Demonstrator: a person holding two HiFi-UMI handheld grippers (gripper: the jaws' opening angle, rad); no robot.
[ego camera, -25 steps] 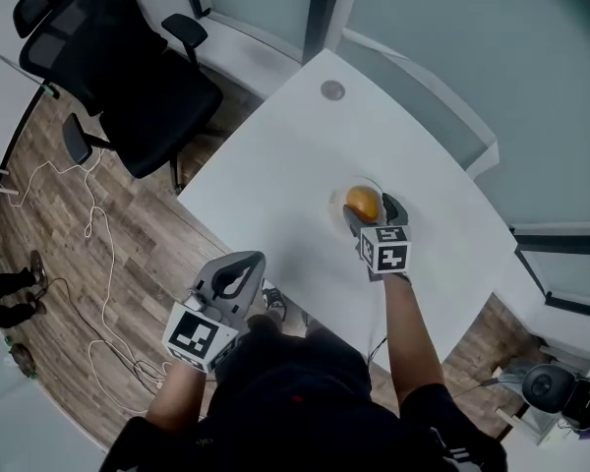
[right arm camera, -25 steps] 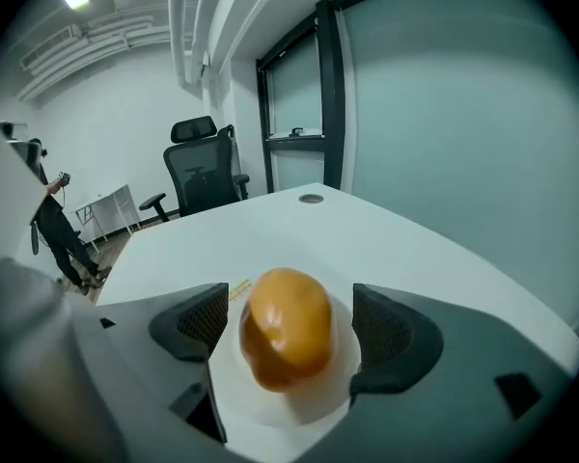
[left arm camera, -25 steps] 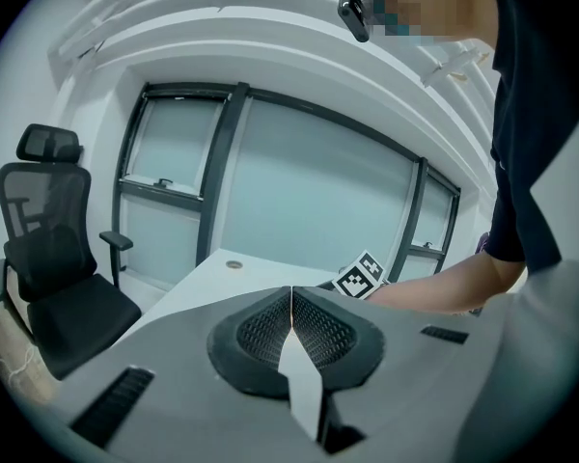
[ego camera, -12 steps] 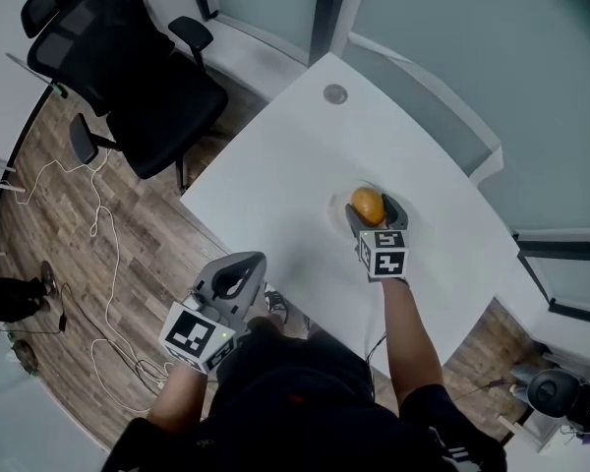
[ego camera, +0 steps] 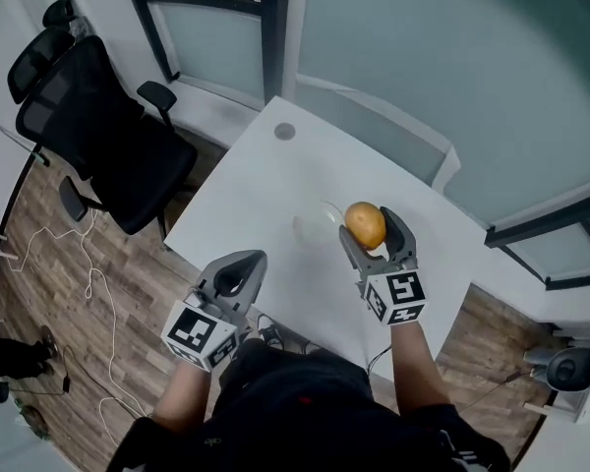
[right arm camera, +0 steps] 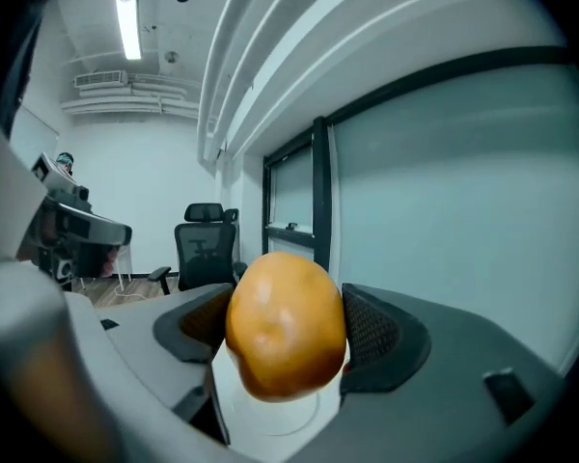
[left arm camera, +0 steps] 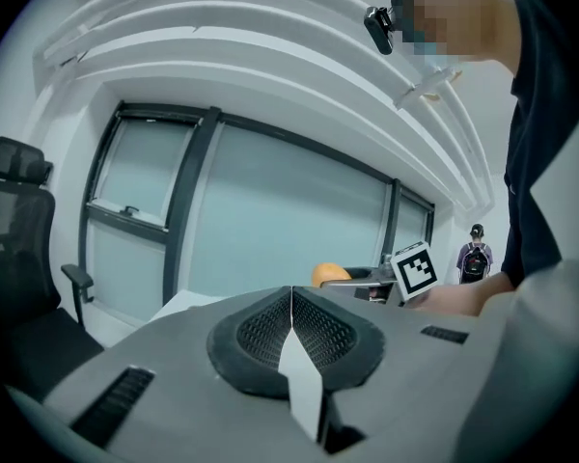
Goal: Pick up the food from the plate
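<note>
food: one round orange piece, clamped between the two jaws of the right gripper and held above the white table, off the plate. listed from left in the head view: black office chair on a wood-pattern floor, well apart from the table; pale cable trailing loose across that floor. left gripper sits at the table's near edge, with its marker cube toward the person; in the left gripper view its jaws are pressed together with nothing between them. table: a small round grey grommet is set near its far corner. plate: pale and faint, only part of its rim can be made out on the tabletop, just left of the food. right gripper: its dark ribbed pads touch the food on both sides in the right gripper view, where the food fills the middle of the picture; its marker cube is below the jaws in the head view. from the left gripper view the food shows small beside the right gripper's cube. frosted glass wall with dark frames runs behind the table to the right.
</note>
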